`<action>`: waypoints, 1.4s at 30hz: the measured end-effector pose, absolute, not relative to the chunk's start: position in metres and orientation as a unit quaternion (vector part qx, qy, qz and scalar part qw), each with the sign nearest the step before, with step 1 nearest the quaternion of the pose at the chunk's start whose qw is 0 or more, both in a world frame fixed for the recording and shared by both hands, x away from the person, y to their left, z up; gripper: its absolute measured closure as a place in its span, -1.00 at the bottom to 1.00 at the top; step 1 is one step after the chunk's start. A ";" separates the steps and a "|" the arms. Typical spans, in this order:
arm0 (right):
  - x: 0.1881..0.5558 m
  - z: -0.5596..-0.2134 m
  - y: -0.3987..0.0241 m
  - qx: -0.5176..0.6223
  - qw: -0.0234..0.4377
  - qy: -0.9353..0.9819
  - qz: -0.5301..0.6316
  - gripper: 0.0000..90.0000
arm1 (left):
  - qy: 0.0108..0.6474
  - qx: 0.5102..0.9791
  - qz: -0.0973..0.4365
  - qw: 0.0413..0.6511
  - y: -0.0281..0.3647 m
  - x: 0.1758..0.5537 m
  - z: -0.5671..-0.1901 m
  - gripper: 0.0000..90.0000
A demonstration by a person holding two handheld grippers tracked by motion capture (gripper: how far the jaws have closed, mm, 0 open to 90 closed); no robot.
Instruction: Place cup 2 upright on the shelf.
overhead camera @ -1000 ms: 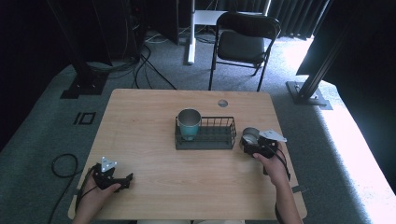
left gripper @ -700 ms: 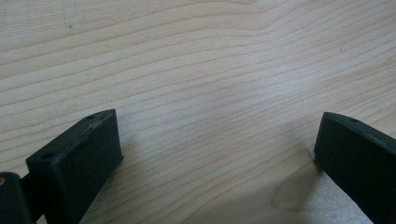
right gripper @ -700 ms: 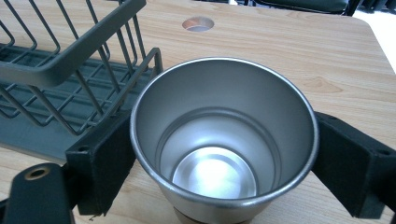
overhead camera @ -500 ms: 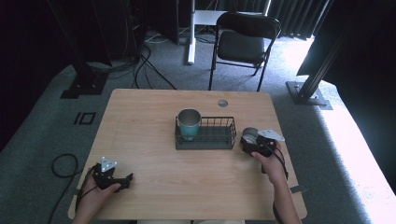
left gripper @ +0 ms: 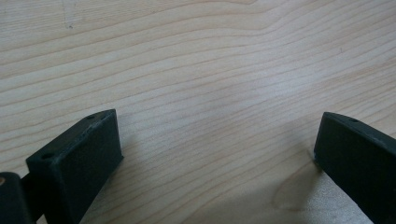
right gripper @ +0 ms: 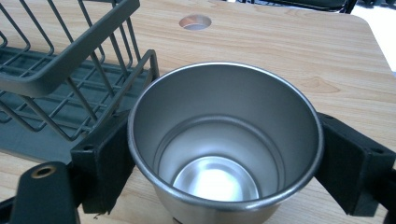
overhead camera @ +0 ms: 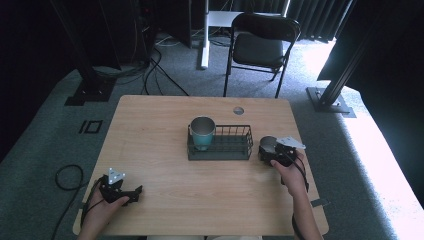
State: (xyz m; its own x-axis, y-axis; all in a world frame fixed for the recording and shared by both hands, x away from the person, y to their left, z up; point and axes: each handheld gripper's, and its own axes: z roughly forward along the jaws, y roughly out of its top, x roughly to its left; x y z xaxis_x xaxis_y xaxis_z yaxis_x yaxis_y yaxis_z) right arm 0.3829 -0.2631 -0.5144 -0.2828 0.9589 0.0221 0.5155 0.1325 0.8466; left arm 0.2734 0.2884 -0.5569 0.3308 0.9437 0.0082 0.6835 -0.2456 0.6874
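An upright steel cup (right gripper: 224,140) stands on the wooden table (overhead camera: 160,135), just right of a dark wire basket (overhead camera: 235,150). My right gripper (overhead camera: 270,151) is shut on it, one jaw pressed against each side of the cup (overhead camera: 268,144). The basket (right gripper: 70,65) lies close to the cup's left in the right gripper view. A teal cup (overhead camera: 202,132) stands upright in the basket's left end. My left gripper (overhead camera: 131,194) rests near the table's front left corner. Its jaws (left gripper: 219,154) stand wide open over bare wood with nothing between them.
A round cable hole (overhead camera: 238,110) sits in the table top behind the basket, also seen as a hole (right gripper: 195,21) in the right gripper view. A black folding chair (overhead camera: 262,45) stands beyond the far edge. Cables lie on the grey carpet at the left.
The right gripper with the steel cup has barely shifted beside the basket. The left gripper has stayed put.
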 end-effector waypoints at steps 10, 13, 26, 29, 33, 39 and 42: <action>0.382 -0.501 -0.269 0.530 0.288 0.691 0.399 -0.69 | 0.536 0.759 0.217 0.299 0.288 0.273 -0.557 -0.97; 0.382 -0.497 -0.270 0.530 0.288 0.689 0.402 -0.69 | 0.536 0.759 0.217 0.299 0.288 0.273 -0.557 -0.97; 0.382 -0.477 -0.271 0.526 0.292 0.686 0.410 -0.69 | 0.536 0.759 0.217 0.299 0.288 0.273 -0.557 -0.97; 0.383 -0.470 -0.271 0.522 0.293 0.685 0.415 -0.69 | 0.536 0.759 0.217 0.299 0.288 0.273 -0.557 -0.97; 0.383 -0.463 -0.271 0.519 0.296 0.684 0.418 -0.69 | 0.536 0.759 0.217 0.299 0.288 0.273 -0.557 -0.97; 0.382 -0.451 -0.269 0.512 0.299 0.686 0.422 -0.69 | 0.536 0.759 0.217 0.299 0.288 0.273 -0.557 -0.97; 0.383 -0.443 -0.267 0.511 0.298 0.683 0.429 -0.69 | 0.536 0.759 0.217 0.299 0.288 0.273 -0.557 -0.97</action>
